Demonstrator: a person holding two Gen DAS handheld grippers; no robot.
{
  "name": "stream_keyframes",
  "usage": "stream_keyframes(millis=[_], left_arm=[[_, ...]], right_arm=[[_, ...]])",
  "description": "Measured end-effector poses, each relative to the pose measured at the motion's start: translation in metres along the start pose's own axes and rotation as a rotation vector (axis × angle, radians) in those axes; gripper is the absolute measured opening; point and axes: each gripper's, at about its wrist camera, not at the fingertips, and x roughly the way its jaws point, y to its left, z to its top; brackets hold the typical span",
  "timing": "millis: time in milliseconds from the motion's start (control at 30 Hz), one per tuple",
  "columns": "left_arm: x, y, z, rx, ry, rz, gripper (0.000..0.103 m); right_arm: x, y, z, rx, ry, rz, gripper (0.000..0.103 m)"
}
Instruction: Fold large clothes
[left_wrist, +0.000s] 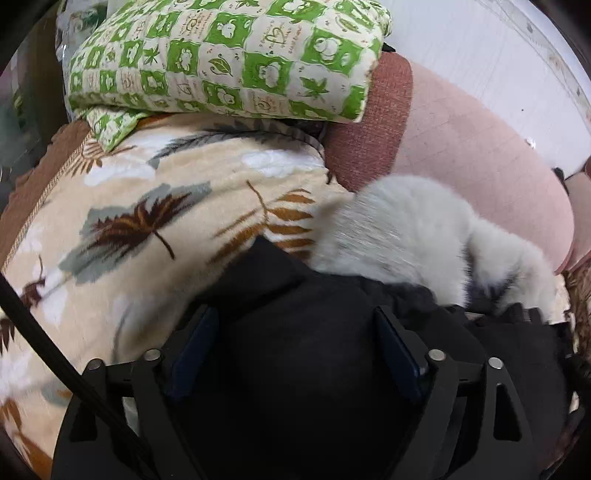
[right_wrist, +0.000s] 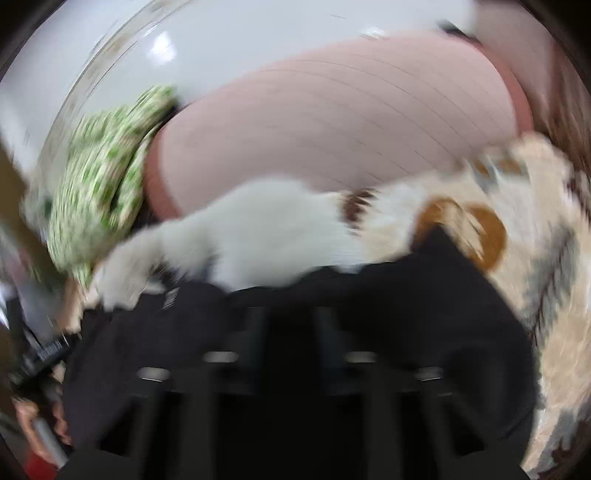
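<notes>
A large black garment (left_wrist: 303, 354) with a white fur trim (left_wrist: 406, 229) lies on a beige leaf-patterned blanket (left_wrist: 147, 206). My left gripper (left_wrist: 299, 325) hovers over the black cloth with its fingers (left_wrist: 199, 339) spread wide, open, and the pads press on nothing. The right wrist view is heavily blurred. It shows the same black garment (right_wrist: 443, 314) and fur trim (right_wrist: 266, 229). My right gripper (right_wrist: 291, 321) is down on the black cloth with its jaws close together, shut. Black on black hides whether cloth is pinched between them.
A green-and-cream checked cushion (left_wrist: 229, 59) rests at the back left, and a pink sofa back (left_wrist: 480, 155) rises behind the garment. A white wall stands beyond it. A person's hand (right_wrist: 26, 413) shows at the lower left of the right wrist view.
</notes>
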Motion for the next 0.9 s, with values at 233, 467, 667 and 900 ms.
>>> stream_keyframes(millis=[233, 467, 667, 900], left_arm=[[0.03, 0.051, -0.004, -0.238, 0.081, -0.222, 0.1], [-0.031, 0.073, 0.001, -0.237, 0.085, -0.208, 0.1], [-0.115, 0.128, -0.018, -0.26, -0.016, -0.004, 0.099], [-0.169, 0.143, -0.093, -0.349, -0.02, -0.168, 0.099]], right_arm=[[0.011, -0.043, -0.004, 0.134, 0.013, 0.052, 0.004], [-0.011, -0.032, 0.012, 0.074, 0.011, -0.039, 0.004], [-0.086, -0.051, -0.015, 0.092, -0.094, -0.237, 0.07], [-0.142, -0.072, -0.09, 0.234, -0.083, -0.026, 0.079]])
